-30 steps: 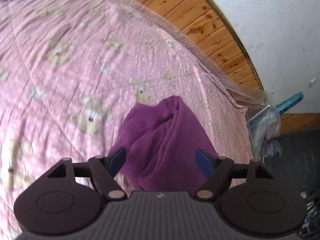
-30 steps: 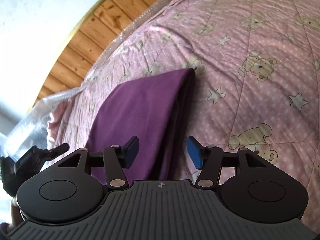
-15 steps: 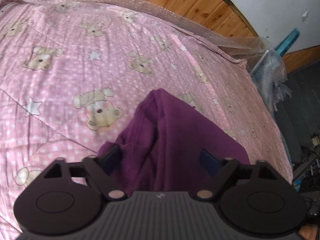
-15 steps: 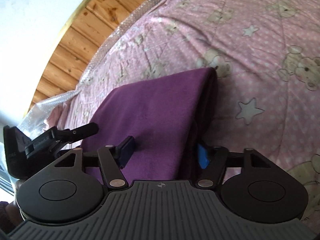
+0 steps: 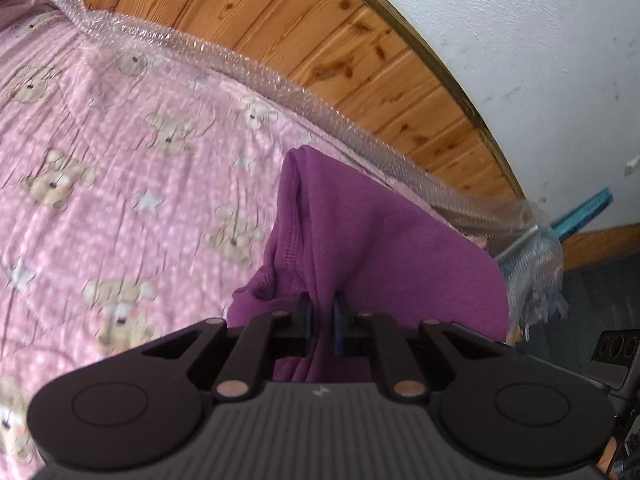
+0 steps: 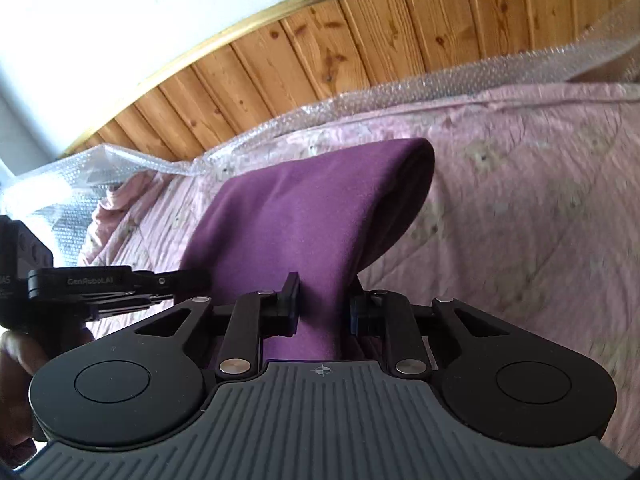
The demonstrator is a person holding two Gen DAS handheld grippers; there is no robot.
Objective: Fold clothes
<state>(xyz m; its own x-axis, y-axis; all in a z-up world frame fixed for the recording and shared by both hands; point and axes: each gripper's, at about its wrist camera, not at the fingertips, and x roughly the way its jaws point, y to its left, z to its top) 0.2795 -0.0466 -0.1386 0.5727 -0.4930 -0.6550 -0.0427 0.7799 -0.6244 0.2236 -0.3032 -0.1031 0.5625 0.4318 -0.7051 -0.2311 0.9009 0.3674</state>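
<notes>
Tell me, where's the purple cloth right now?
The purple cloth is lifted off the pink teddy-bear bedspread, pinched by the left gripper and the right gripper, near the wooden headboard.

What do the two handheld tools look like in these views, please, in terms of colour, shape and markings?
Both are matte black. The left tool and the right tool each have a ribbed grey-black body, two round discs at the sides, angled linkage arms with silvery or coppery pivot pins, and blue pads inside the fingers. A small centre mark sits on each ribbed body. The left tool's side reads "GenRobot.AI". No cables or sleeves are visible.
</notes>
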